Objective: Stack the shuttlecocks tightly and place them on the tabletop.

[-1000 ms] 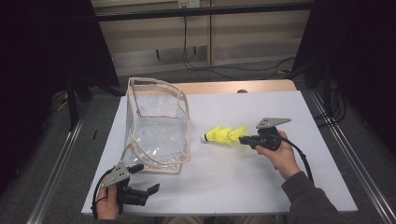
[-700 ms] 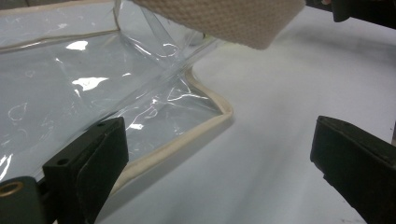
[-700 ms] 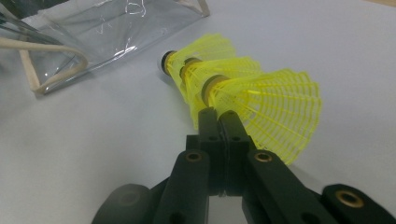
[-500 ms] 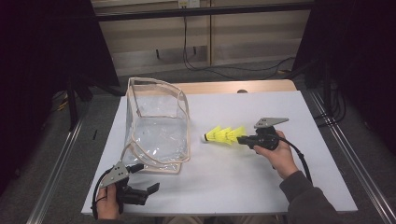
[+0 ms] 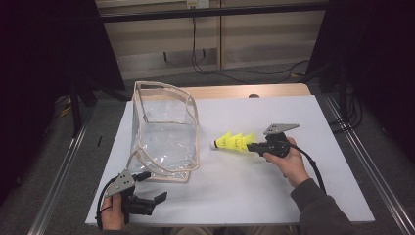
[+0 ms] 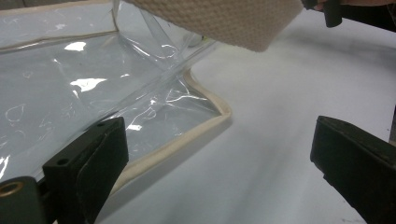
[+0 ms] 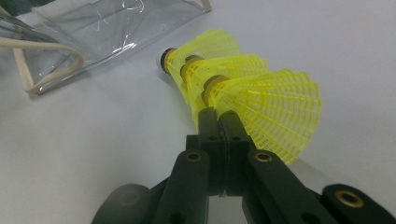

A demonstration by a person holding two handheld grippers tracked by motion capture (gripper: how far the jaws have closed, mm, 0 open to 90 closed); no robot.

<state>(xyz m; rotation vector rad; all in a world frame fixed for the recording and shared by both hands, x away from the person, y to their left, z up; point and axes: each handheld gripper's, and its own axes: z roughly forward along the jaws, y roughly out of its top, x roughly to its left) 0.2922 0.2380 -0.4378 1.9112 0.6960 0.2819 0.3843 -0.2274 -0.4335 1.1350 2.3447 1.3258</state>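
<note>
White tabletop (image 5: 254, 196) runs under everything we work on, with dark floor and cables beyond its far edge. Nearest to us, at the front left corner, our left tool (image 5: 147, 203) rests low with its jaws standing wide and nothing between them; in the left gripper view the cream-trimmed corner of the clear plastic bag (image 6: 140, 116) lies just ahead of the left jaw. Farther in, on the right, our right tool (image 5: 253, 147) has its jaws pinched tight on the skirt rim of a nested stack of yellow shuttlecocks (image 5: 235, 142), three by the count of caps in the right gripper view (image 7: 243, 93). The stack points its dark cap toward the bag and sits just above or on the tabletop; we cannot tell which. Beyond and to the left stands the bag (image 5: 164, 132), upright, mouth open at the top.

We judge the shuttlecocks very light, and the mesh skirts springy and easy to deform. They may also slide apart, since only the outermost is gripped, so keep the cap end down. The bag's walls are soft and slick; its woven trim (image 6: 219, 21) is the best hold.
</note>
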